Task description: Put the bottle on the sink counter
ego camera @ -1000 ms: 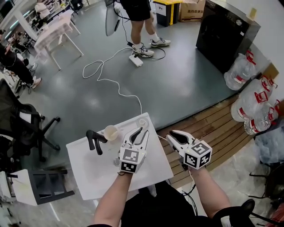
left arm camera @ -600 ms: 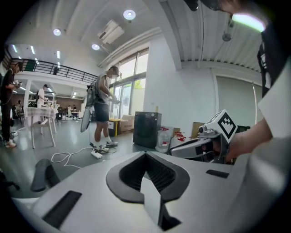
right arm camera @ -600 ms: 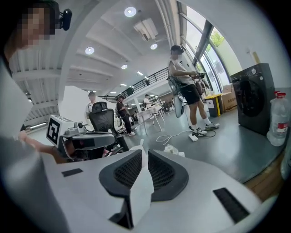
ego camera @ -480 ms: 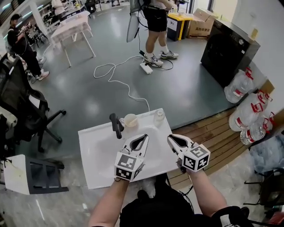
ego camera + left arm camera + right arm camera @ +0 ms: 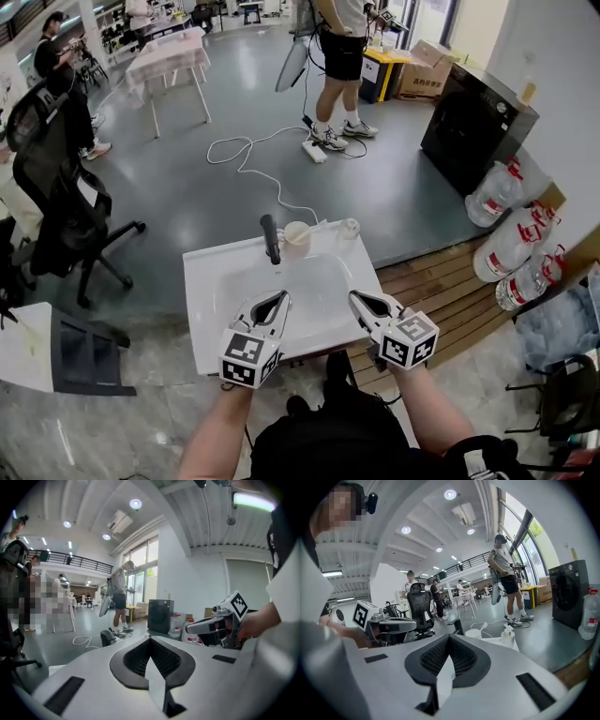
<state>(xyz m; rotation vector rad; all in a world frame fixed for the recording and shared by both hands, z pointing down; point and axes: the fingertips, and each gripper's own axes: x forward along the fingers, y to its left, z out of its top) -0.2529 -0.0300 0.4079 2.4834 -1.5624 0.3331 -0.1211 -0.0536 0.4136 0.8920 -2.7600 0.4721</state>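
The left tongs [image 5: 282,296] and right tongs [image 5: 355,296] were both pressed together and empty, above the front of the white sink table [image 5: 202,274]; the bottle [image 5: 350,228] stood upright at its far right corner, near the cup [image 5: 296,236]; placement looked done, so any retreat should keep well apart from it.

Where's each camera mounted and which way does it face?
Head view: on the person's head, steeply down at the sink counter; forearms, left gripper and right gripper show.
Left gripper view: on the left gripper, along its shut jaws across the room; right gripper at right.
Right gripper view: on the right gripper, along its shut jaws toward the bottle; left gripper at left.
Shared: bottle in head and right gripper views.
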